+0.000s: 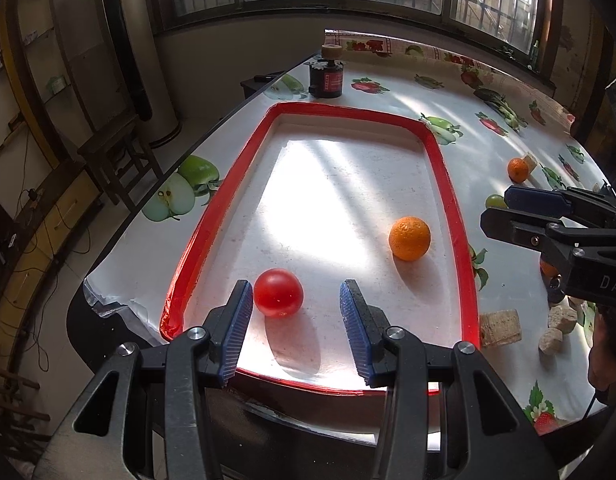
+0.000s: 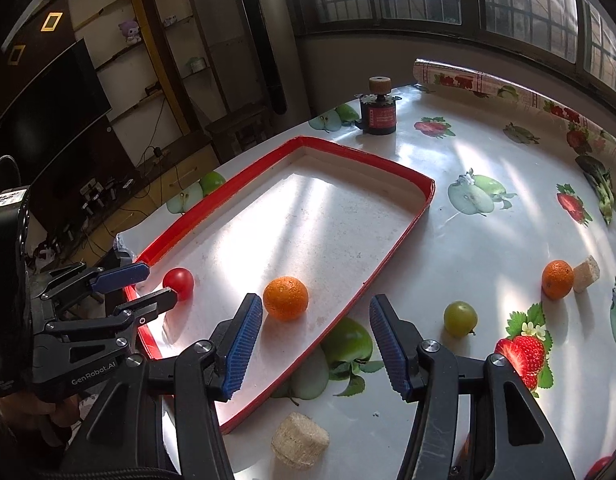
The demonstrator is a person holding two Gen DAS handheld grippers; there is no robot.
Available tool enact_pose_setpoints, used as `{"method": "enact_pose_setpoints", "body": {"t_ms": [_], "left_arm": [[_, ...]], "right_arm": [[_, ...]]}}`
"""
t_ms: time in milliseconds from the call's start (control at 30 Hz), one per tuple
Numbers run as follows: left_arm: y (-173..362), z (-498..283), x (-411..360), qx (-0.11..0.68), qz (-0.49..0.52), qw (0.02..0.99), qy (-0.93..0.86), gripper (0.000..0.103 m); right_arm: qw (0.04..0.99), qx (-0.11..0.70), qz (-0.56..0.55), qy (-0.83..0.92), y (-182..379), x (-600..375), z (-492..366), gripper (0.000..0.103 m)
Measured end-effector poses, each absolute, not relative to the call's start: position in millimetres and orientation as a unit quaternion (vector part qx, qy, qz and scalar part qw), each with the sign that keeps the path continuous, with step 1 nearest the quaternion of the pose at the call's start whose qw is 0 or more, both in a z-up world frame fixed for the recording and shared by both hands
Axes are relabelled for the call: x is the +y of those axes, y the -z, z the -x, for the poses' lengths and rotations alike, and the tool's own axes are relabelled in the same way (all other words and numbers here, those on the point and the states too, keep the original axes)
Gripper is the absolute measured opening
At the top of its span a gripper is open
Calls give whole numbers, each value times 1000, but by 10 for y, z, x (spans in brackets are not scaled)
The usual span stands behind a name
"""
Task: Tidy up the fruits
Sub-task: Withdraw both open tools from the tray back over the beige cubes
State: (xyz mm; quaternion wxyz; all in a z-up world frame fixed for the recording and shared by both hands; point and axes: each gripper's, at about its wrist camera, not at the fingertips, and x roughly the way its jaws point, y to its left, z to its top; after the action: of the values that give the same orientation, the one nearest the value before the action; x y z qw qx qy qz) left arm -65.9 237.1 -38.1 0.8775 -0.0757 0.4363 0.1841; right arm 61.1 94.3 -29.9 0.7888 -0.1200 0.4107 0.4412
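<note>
While both claws hang apart and grip nothing, risks run largest to smallest.
- Red tray [image 2: 391, 236], mid-frame: light, near table [image 2: 487, 240] edge at left; claw nudge to rim could likely slide it.
- Left gripper [image 1: 296, 308], lower centre, jaws apart around tomato [image 1: 278, 293], near finger just beside it; likely rolls if bumped.
- Right gripper [image 2: 315, 334], lower centre, jaws apart, straddles tray rim; orange [image 2: 286, 298] in tray just beyond left finger.
- Small orange [image 2: 557, 279], right: touches beige block [image 2: 586, 273]; grab may catch block.
- Green fruit [image 2: 460, 318], lower right: round, on glossy cloth, may roll away.
</note>
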Motion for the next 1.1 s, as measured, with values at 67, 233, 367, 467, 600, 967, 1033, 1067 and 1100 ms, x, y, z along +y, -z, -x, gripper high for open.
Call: {"method": "enact_pose_setpoints", "body": {"t_ms": [67, 233, 367, 467, 600, 967, 1033, 1067, 1100], "left_arm": [[366, 658, 2338, 436, 74, 878, -183, 43], [331, 648, 2220, 434, 72, 881, -175, 43], [313, 620, 2109, 435, 69, 883, -163, 43], [295, 600, 2003, 434, 65, 885, -152, 43], [266, 560, 1851, 434, 61, 889, -135, 43], [265, 471, 1439, 438, 43, 893, -92, 51], [278, 453, 1373, 440, 41, 893, -84, 51], [285, 447, 1342, 442, 40, 893, -80, 51], [292, 440, 1311, 443, 39, 892, -76, 51]], "right_arm": [[792, 408, 118, -439, 275, 871, -595, 61], [797, 405, 113, -432, 237, 683, -563, 63], [803, 406, 108, -423, 237, 503, -554, 63], [807, 407, 103, -414, 230, 357, -554, 63], [813, 409, 97, -403, 227, 159, -541, 63], [830, 420, 79, -359, 288, -434, -572, 64], [833, 422, 74, -349, 311, -552, -582, 64], [834, 424, 72, -345, 325, -611, -587, 64], [836, 426, 69, -340, 338, -669, -595, 64]]}}
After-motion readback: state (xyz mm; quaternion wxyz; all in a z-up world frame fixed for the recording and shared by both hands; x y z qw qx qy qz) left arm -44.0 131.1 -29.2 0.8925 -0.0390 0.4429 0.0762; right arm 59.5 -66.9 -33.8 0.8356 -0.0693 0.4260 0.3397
